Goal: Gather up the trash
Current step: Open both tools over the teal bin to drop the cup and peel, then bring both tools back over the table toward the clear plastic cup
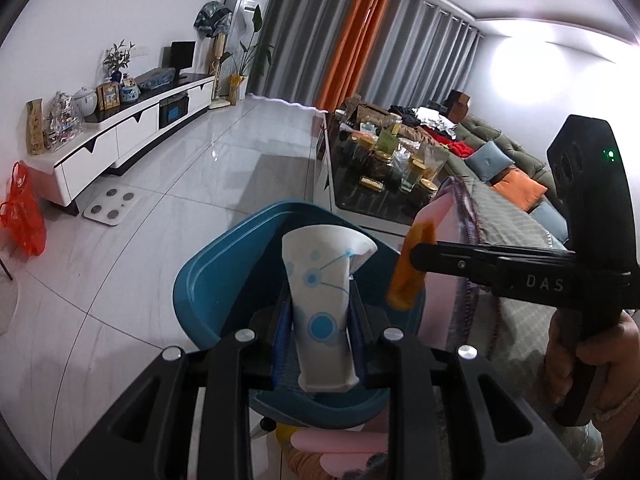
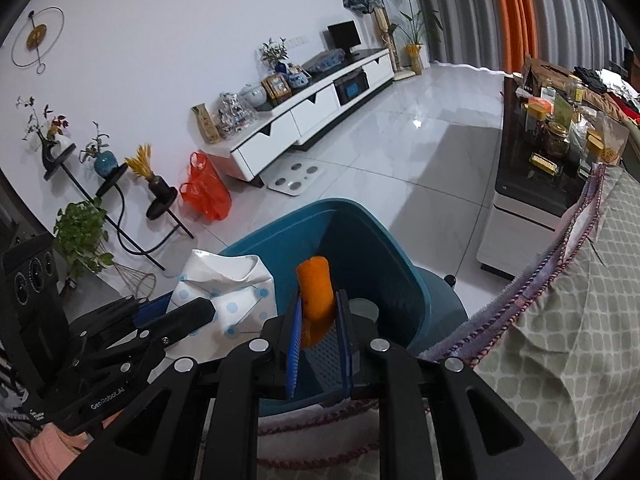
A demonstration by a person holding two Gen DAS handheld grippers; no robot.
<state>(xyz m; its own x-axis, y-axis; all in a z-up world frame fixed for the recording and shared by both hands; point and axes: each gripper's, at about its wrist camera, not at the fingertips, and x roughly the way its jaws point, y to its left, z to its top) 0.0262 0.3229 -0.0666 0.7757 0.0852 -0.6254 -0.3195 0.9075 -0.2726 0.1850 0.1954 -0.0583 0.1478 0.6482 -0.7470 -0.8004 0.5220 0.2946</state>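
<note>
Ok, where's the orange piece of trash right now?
The orange piece sits between the right gripper's pads, over the open teal bin. In the left wrist view it is right of the crushed paper cup in the left gripper.

Open blue bin point(image 2: 384, 248) mouth: unobstructed below. Flanks: draped blanket point(image 2: 580, 288) right, coffee table point(image 1: 360, 200) beyond. Tiled floor point(image 1: 160, 216) left: passable.

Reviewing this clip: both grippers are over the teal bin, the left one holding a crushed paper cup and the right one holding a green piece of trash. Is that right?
Not quite. The piece between the right gripper's fingers is orange, not green, as the right wrist view shows. The rest holds: the left gripper grips the crushed paper cup, and both are over the teal bin.
</note>
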